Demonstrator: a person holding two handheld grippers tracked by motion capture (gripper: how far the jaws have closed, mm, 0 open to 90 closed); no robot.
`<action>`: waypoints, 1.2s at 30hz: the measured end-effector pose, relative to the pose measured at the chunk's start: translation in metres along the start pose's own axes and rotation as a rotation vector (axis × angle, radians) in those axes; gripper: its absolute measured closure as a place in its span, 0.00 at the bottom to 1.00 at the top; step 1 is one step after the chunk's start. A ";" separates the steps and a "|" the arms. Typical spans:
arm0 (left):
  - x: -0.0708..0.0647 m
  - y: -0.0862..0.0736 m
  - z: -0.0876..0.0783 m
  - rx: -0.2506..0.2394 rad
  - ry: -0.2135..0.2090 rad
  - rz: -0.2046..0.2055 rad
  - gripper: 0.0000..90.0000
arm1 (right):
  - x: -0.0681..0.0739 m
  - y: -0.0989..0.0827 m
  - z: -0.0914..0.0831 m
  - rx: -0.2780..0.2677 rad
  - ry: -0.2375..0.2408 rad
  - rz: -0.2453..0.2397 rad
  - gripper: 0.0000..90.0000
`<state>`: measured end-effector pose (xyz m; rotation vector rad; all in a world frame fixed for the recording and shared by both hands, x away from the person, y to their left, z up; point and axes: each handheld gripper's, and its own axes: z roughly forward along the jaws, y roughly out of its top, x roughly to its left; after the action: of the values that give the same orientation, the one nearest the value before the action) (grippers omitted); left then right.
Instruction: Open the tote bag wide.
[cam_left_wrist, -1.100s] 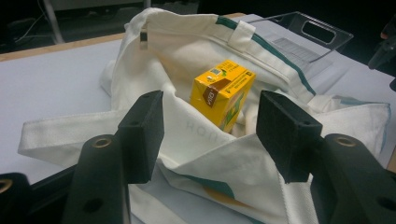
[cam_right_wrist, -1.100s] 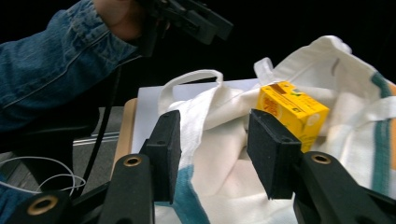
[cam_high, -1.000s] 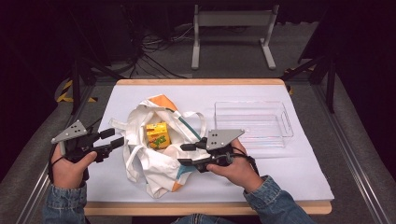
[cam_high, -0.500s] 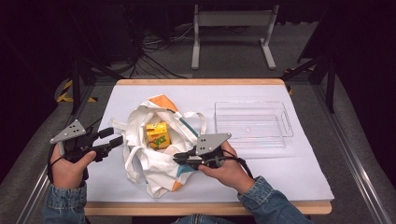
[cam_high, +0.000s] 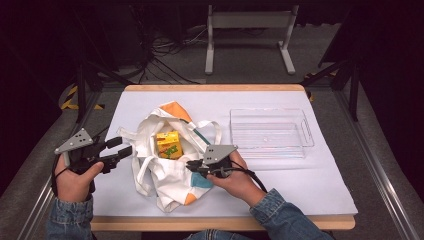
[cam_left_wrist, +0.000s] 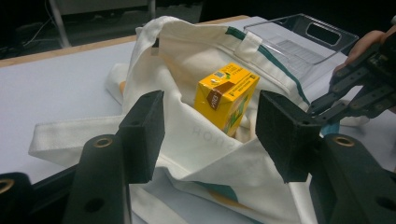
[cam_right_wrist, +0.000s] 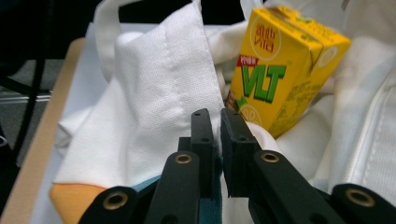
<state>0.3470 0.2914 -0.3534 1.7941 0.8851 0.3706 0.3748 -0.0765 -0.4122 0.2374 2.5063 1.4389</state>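
White sheeting covers the wooden surface (cam_high: 320, 195), with dark floor and cables behind it. On the sheeting lies a white tote bag (cam_high: 167, 175) with orange and teal patches, its mouth gaping upward and its long axis running from the near edge toward the far side. Inside the opening stands a yellow juice carton (cam_high: 168, 144), upright with its long axis vertical and tipped slightly; in the right gripper view its printed front faces the camera. A clear plastic tray (cam_high: 270, 133) sits well apart to the right of the bag.

The right gripper (cam_high: 192, 165) rests at the bag's near right rim. Its jaws have just been closing and now stand nearly together, pinching a fold of the white cloth just in front of the carton, which they do not touch.

The left gripper (cam_high: 125, 146) hangs just beside the bag's left edge, pointing toward the carton. Its jaws stand about half open with nothing between the pads (cam_left_wrist: 144, 133); the bag's fabric lies beyond and below them, and I cannot tell whether they brush it.
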 end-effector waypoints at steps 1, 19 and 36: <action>0.000 0.000 0.000 0.000 0.001 0.000 0.48 | -0.001 -0.002 0.002 0.005 -0.001 0.000 0.93; 0.001 0.000 -0.001 0.002 0.011 0.000 0.46 | -0.004 -0.015 0.016 0.064 -0.024 0.041 0.82; 0.005 0.006 0.000 -0.009 0.001 0.003 0.44 | -0.016 0.021 -0.020 -0.018 -0.019 0.051 0.61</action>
<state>0.3524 0.2939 -0.3482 1.7874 0.8805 0.3771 0.3849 -0.0868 -0.3827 0.3116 2.4888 1.4705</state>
